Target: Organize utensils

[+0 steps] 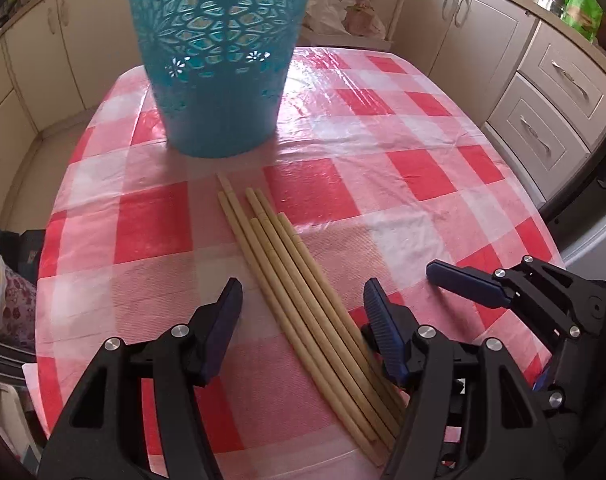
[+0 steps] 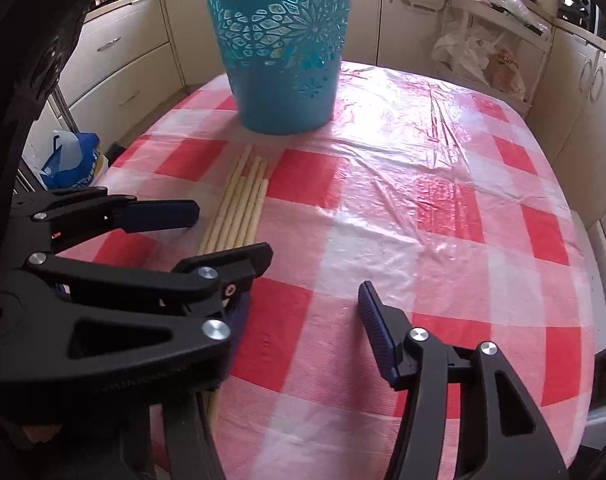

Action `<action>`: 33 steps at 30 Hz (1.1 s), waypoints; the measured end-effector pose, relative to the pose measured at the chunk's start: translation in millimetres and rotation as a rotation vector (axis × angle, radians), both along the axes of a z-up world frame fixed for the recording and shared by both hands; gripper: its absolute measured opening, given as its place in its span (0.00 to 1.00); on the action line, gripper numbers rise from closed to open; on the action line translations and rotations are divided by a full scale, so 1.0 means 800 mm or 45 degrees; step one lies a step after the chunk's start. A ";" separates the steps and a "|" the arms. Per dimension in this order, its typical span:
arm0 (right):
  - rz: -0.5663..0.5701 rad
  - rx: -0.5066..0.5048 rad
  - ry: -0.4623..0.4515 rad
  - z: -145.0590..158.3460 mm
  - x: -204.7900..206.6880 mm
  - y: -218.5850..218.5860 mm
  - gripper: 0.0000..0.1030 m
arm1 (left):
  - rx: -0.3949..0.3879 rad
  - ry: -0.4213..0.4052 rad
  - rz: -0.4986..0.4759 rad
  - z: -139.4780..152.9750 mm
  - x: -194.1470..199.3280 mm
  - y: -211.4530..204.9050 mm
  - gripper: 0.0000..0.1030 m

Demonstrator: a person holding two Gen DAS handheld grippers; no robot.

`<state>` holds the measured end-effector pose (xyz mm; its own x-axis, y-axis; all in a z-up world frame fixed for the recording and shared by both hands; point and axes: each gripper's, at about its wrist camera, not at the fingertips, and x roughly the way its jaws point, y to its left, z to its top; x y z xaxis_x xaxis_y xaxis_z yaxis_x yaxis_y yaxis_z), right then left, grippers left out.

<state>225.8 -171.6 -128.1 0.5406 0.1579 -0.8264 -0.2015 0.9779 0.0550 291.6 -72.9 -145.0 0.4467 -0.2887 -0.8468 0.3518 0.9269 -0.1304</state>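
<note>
On the checked tablecloth (image 1: 383, 184), bundled chopsticks (image 1: 299, 284) lie flat, long axis running near-to-far toward the teal basket (image 1: 219, 80), between the left gripper's (image 1: 303, 312) released fingers; right gripper (image 2: 315, 288) likewise spread, empty.

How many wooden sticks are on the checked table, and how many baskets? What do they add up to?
Pale wooden chopsticks, lying side by side on the red and white checked tablecloth: 6
Teal plastic basket with cut-out flower holes, standing upright behind the chopsticks' far tips: 1
Total: 7 things
</note>
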 end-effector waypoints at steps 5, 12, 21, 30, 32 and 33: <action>-0.037 0.133 -0.016 0.009 -0.007 -0.013 0.55 | -0.025 -0.023 0.058 0.013 -0.004 0.055 0.59; 0.064 0.172 -0.034 0.016 -0.007 0.015 0.45 | -0.034 -0.013 0.256 0.007 0.008 0.104 0.60; 0.086 0.144 0.004 0.004 0.014 0.032 0.29 | 0.008 -0.038 0.377 0.006 0.016 0.125 0.60; 0.071 0.117 0.001 0.002 0.020 0.032 0.28 | 0.081 -0.058 0.341 0.003 0.027 0.099 0.60; 0.070 0.110 0.001 0.002 0.021 0.029 0.28 | 0.091 -0.063 0.330 0.002 0.026 0.091 0.60; 0.065 0.116 0.003 0.002 0.021 0.027 0.27 | 0.096 -0.066 0.324 0.002 0.025 0.088 0.60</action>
<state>242.6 -150.3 -126.3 0.5283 0.2595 -0.8084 -0.2505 0.9574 0.1436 311.5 -2.6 -143.6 0.5399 -0.0989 -0.8359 0.1110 0.9928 -0.0458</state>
